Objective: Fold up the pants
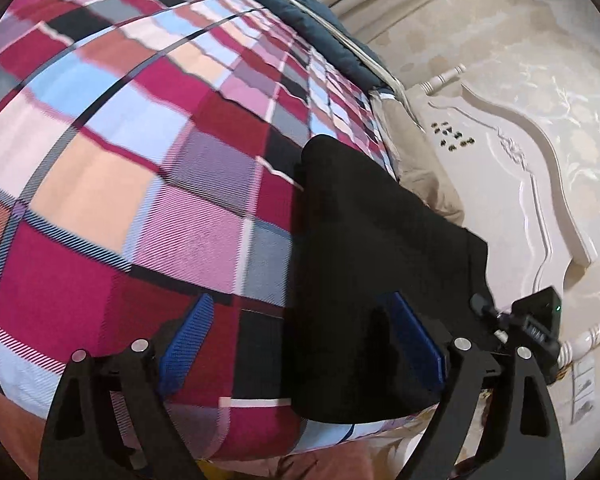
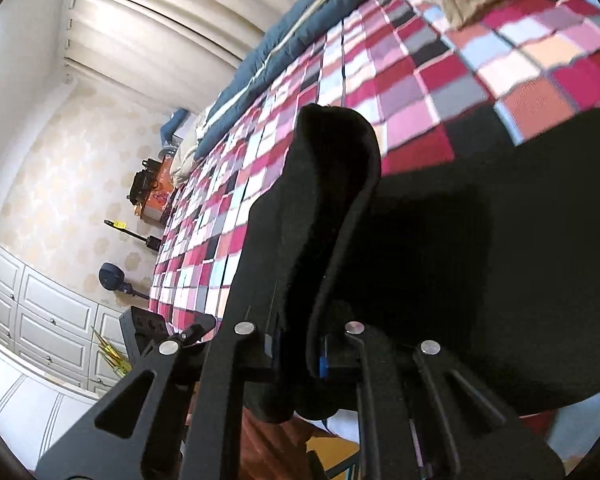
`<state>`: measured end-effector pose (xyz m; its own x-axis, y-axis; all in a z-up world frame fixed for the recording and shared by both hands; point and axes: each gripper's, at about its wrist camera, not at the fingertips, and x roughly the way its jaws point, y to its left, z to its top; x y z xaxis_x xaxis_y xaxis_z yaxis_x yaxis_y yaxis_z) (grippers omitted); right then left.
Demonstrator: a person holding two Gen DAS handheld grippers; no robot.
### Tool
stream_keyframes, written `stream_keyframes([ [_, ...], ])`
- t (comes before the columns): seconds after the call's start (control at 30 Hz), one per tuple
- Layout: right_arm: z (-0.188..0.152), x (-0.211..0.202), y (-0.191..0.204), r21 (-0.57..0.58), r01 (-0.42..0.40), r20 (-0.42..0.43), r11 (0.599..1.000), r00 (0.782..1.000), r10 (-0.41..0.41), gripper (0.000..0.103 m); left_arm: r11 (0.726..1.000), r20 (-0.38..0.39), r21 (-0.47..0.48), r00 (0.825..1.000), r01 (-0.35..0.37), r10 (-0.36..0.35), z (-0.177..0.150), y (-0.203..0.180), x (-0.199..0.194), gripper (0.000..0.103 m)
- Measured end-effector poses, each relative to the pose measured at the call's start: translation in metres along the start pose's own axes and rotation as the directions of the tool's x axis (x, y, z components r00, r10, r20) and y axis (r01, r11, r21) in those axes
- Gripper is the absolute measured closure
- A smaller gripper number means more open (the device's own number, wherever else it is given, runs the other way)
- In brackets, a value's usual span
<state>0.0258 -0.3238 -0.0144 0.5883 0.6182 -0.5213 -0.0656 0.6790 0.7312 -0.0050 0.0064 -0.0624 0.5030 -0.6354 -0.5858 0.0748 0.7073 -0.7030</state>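
My right tongs [image 2: 300, 354] pinch a raised edge of the pants [image 2: 480, 248] on the bed [image 2: 420, 80]; left tongs [image 1: 300, 344] gape empty beside them. Next, I'd carry that edge across.

Left gripper [image 1: 300, 344] fingers [image 1: 190, 340] spread wide above black pants [image 1: 372, 240] on the plaid bedspread [image 1: 140, 140].

Your right gripper's [image 2: 300, 354] jaws vanish behind the black pants [image 2: 440, 240], whose far end runs off the frame's right edge. The checked bedspread [image 1: 140, 160] is motion-blurred.
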Motion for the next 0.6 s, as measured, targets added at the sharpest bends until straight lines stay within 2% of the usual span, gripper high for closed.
stream_keyframes([
  [0.27, 0.015, -0.051, -0.044, 0.039, 0.085, 0.069, 0.996, 0.994, -0.088, 0.092, 0.999, -0.059, 0.032, 0.998, 0.038, -0.036, -0.006, -0.023, 0.022, 0.015],
  [0.6, 0.015, -0.07, -0.11, 0.148, 0.094, 0.068, 0.984, 0.992, -0.105, 0.092, 0.996, -0.139, 0.069, 0.989, 0.058, -0.048, -0.021, -0.05, 0.054, 0.015],
])
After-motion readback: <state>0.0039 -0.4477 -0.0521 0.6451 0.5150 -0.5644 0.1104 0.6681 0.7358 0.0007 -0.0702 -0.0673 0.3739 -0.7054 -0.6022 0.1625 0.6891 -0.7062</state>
